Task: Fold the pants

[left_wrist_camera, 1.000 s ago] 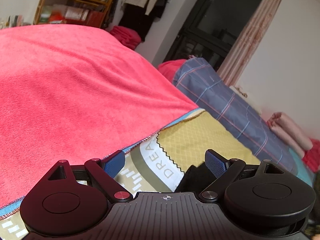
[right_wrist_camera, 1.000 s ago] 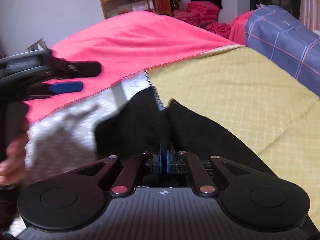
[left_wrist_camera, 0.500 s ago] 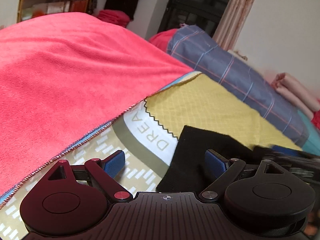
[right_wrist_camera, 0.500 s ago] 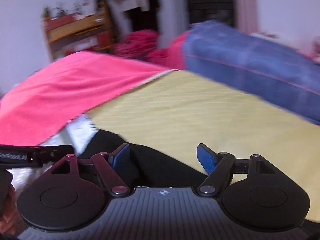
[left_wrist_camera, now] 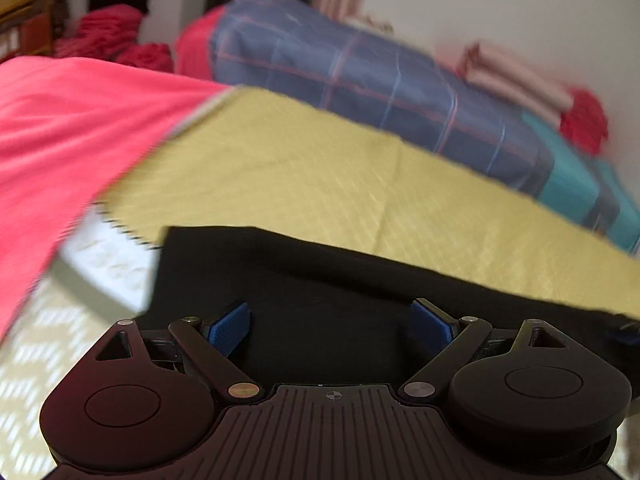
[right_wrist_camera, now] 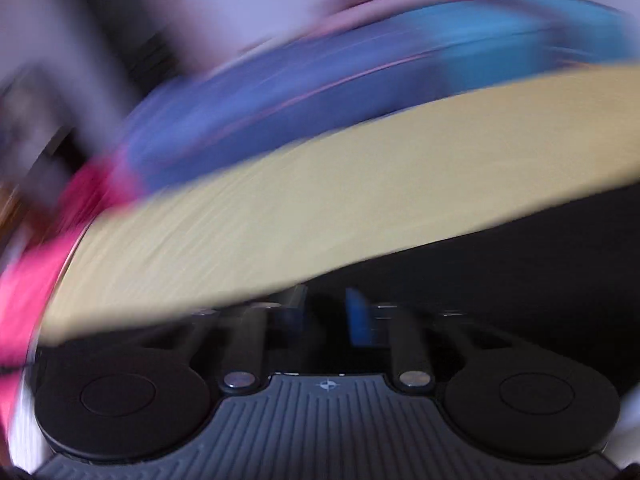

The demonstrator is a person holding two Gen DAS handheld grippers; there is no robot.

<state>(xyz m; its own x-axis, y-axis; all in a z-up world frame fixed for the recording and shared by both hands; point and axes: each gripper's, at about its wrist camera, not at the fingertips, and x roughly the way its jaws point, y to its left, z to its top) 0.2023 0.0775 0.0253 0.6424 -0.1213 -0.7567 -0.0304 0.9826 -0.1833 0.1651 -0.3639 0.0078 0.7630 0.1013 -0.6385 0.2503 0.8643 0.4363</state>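
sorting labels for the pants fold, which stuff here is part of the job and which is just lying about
Part of the job:
black pants
left gripper, open over the pants
right gripper, blurred

Lying about:
yellow cloth
pink blanket
blue plaid bedding
folded pink items

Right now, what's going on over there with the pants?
A person is folding black pants on a yellow cover over a bed, one handheld tool in each hand. The left tool is open over the black cloth, gripping nothing. The right tool is swinging fast, so its view is smeared; its fingers look close together over dark fabric, but whether it grips any is unclear.
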